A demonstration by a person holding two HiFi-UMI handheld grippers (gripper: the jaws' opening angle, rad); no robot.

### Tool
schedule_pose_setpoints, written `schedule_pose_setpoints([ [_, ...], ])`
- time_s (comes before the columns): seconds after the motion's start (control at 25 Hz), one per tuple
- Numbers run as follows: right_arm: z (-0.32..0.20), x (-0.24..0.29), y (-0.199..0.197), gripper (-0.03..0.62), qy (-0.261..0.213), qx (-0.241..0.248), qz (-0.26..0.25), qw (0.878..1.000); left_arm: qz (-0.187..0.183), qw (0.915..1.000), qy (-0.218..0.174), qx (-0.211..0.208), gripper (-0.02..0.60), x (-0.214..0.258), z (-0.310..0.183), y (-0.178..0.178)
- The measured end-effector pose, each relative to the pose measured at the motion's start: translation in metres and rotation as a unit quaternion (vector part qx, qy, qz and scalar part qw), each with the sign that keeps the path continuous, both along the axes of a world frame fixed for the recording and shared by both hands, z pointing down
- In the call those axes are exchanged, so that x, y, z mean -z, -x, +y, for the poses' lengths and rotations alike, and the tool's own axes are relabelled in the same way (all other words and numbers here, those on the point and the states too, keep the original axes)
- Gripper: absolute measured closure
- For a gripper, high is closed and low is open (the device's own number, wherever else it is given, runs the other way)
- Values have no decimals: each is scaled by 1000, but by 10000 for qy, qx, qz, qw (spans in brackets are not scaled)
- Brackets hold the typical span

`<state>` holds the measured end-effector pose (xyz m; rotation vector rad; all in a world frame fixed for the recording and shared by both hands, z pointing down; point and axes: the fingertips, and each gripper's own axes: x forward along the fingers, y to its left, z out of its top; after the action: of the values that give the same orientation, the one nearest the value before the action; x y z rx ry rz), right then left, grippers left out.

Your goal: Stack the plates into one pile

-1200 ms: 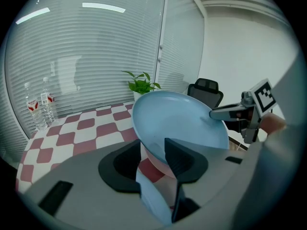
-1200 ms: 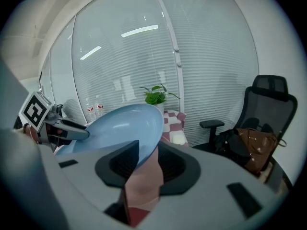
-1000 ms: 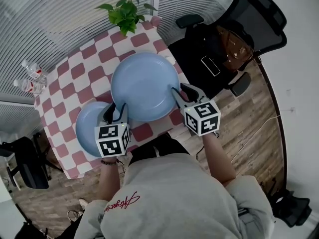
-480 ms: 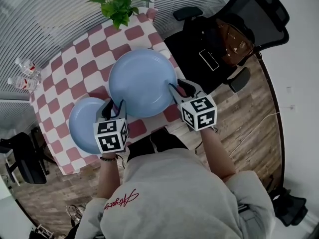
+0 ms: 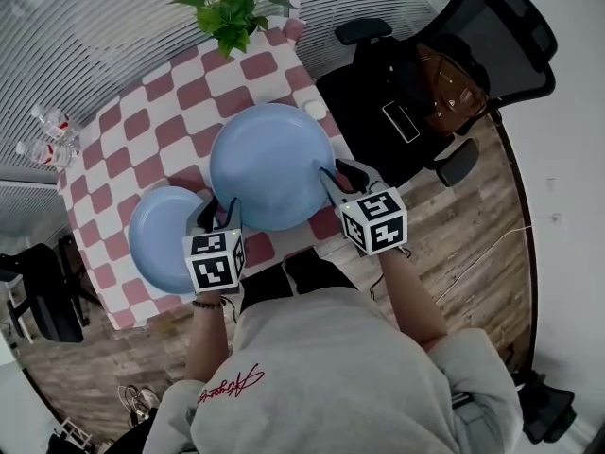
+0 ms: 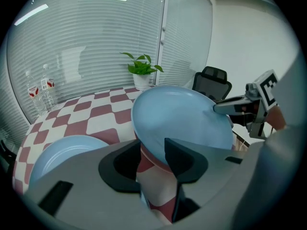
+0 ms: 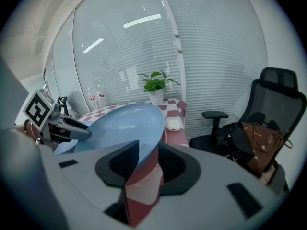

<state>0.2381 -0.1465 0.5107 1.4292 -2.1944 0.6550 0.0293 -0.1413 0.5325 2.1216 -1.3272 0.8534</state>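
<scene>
Far left of the head view: two water bottles (image 5: pixel 45 138) against the blinds, at the left edge of the red-and-white checked tablecloth (image 5: pixel 142 130).

Lower and just to the right, the small blue plate (image 5: pixel 161 239), lying flat on the cloth near the table's lower left corner.

At that plate's right edge, the left gripper (image 5: pixel 222 208), marker cube turned toward the person. Jaws pinching the lower left rim of the large blue plate (image 5: pixel 272 164). In the left gripper view, rim slotted between the two dark pads, with checked cloth showing beneath it.

Large plate at the centre of the head view, lifted clear of the cloth and tilted, far edge higher than the gripped edge in both gripper views. Up and to the right of the small plate, near it, the two not stacked.

Above, at the top of the frame, a potted plant (image 5: pixel 232 12) on the table's far corner.

On the large plate's lower right rim, the right gripper (image 5: pixel 336 171), jaws likewise clamped on the rim. In the right gripper view, plate edge running down between the pads.

Just past the plate's upper right, a small white case (image 5: pixel 315 110) lying on the cloth.

Right third of the frame: a black office chair (image 5: pixel 501 36) on the wooden floor. On it a brown bag (image 5: pixel 452 81), and a phone (image 5: pixel 398 123) on the dark surface beside the bag.
</scene>
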Motion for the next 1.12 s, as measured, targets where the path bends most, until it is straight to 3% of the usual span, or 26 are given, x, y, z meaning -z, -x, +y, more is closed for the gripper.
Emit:
schedule_pose_setpoints([
  [0.36, 3, -14, 5, 462, 217, 250, 167, 9993, -305, 9994, 159, 21, 414, -14, 4, 5],
  [0.72, 4, -29, 1, 459, 399, 281, 236, 9985, -359, 9993, 108, -61, 414, -21, 2, 0],
  [0.84, 2, -26, -2, 459, 264, 278, 330, 9987, -459, 9989, -57, -22, 414, -17, 0, 1],
  [1.12, -3, -4, 5, 441, -165, 368, 239, 9989, -278, 9983, -361, 372, 405, 1, -3, 12],
])
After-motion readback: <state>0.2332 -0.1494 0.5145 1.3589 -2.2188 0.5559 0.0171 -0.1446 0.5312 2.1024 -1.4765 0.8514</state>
